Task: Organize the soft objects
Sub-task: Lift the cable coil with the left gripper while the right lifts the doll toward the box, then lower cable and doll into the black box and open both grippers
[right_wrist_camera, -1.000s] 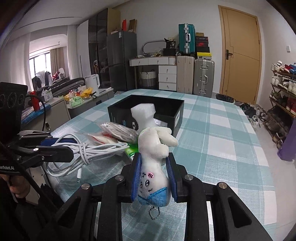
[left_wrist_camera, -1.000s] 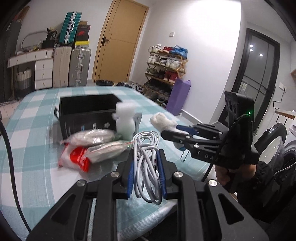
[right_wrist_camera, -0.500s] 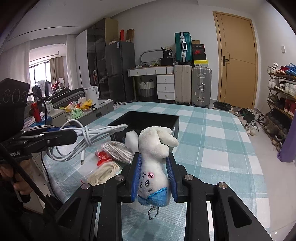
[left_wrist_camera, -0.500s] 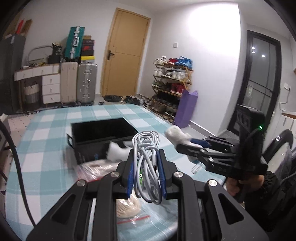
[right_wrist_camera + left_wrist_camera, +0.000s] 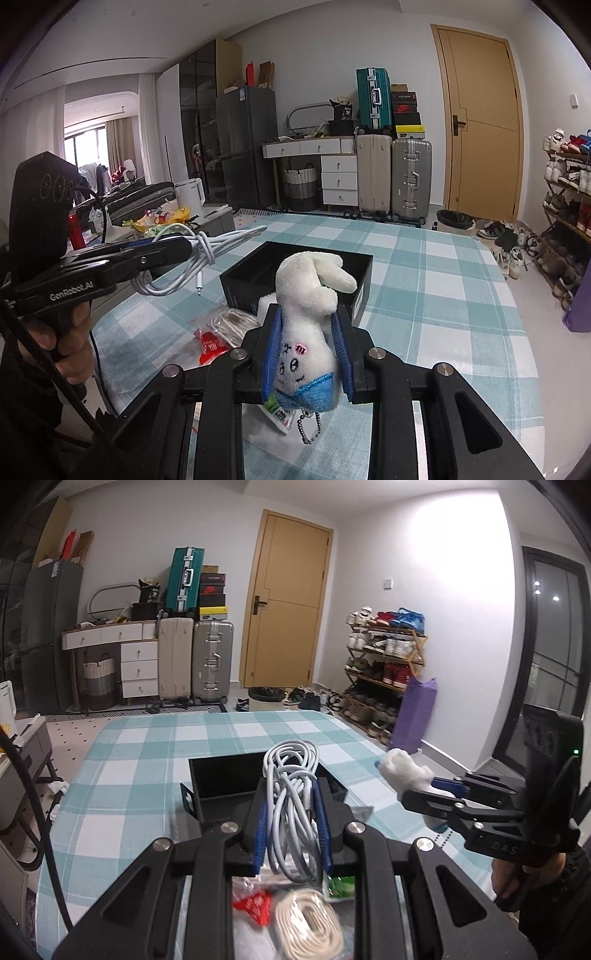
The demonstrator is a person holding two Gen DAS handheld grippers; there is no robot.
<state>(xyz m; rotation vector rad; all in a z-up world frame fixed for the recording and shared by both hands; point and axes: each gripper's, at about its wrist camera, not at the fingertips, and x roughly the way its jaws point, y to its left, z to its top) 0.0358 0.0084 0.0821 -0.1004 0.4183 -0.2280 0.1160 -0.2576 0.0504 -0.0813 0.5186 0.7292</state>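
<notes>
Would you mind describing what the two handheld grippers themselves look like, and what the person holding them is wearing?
Both are matte black, angular two-finger tools with silver bolt heads and blue pads on the fingers. The left gripper carries white "GenRobot.AI" lettering, a boxy black head with round openings and a black cable. The right gripper shows a small green light. The person's sleeves are dark.

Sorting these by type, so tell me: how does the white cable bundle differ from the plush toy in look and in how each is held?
The cable bundle is thin looped cord, plain white-grey; the plush toy is one stuffed body with a stitched face and blue trim. The cable is clamped in the left tool, its loops sticking out past the tips; the toy sits in the right tool, gripped round its middle. A bead chain hangs from the toy; a loose plug end dangles from the cable. Both are held above the checked table.
</notes>
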